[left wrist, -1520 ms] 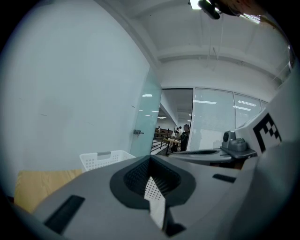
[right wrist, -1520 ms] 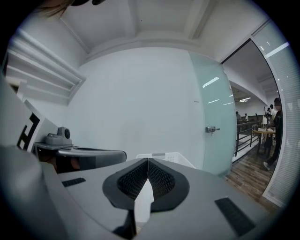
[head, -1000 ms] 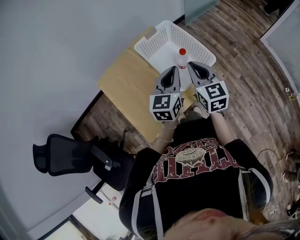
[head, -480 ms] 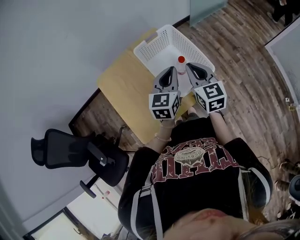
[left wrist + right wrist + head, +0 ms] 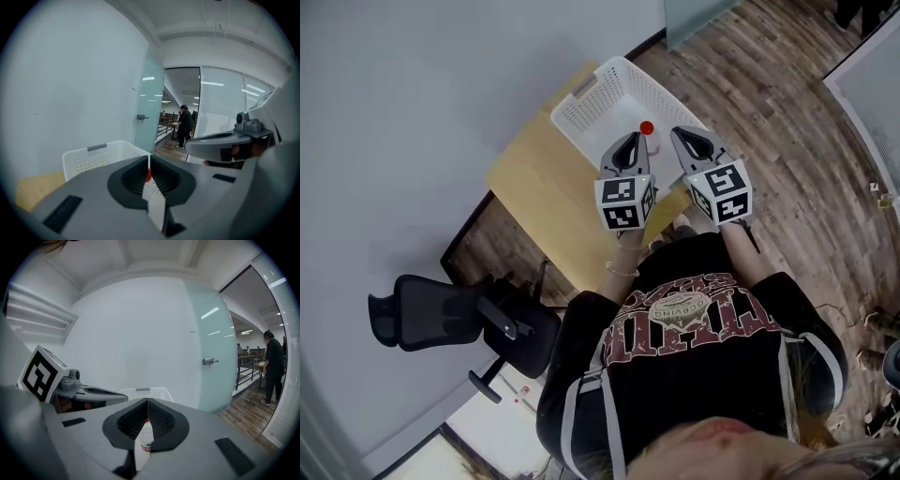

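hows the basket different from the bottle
The basket is white all over; the bottle is pale with a red cap. The basket is wide, low and open-topped, with perforated walls; the bottle is slim and capped. The basket sits flat, while the bottle stands upright. Both are at the far end of the table. I cannot tell whether the bottle stands in the basket or beside it.

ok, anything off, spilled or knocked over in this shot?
Nothing stands out. The red-capped bottle stands upright, seemingly inside the white basket on the wooden table. The left tongs and right tongs are shut and empty, either side of it in the head view. No spill or damage shows.
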A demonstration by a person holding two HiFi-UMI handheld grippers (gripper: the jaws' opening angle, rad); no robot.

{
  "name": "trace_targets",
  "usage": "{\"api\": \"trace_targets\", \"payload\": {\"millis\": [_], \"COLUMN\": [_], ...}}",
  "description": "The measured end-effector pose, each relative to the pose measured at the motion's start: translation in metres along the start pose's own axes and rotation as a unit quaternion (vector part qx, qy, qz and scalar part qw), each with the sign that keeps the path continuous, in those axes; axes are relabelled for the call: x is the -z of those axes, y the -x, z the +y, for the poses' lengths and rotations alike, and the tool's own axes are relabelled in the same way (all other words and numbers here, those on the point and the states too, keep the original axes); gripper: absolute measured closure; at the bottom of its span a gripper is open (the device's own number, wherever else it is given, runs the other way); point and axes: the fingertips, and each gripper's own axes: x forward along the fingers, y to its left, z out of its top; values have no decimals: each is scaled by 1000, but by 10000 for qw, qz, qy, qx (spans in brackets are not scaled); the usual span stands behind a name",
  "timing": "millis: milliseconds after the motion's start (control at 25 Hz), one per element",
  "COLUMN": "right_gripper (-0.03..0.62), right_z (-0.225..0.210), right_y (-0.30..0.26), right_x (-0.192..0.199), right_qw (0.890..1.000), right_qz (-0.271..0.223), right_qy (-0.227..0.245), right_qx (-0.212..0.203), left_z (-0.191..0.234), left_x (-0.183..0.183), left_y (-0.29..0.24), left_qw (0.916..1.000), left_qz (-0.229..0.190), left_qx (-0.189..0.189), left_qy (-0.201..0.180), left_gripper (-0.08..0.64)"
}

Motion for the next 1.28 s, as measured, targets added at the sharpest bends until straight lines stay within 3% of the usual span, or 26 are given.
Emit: {"api": "trace_targets", "payload": {"millis": [560,1280], "right_gripper": [574,574], "right_z": [-30,-52], "right_y": [-6,-6], "right_x": [11,20], "right_qw": [9998,9993], "right_qz": [81,161], "right_qy": [-180,-311], "right_qx": [-92,112], "left_z": [-2,5], "left_x": [15,44], "left_y": [-33,-68], "left_qw": [9990,9935], "left_qz": [407,1100], "left_qx": [-174,-178], "left_qy": [-90,-223], "left_gripper": [502,322]}}
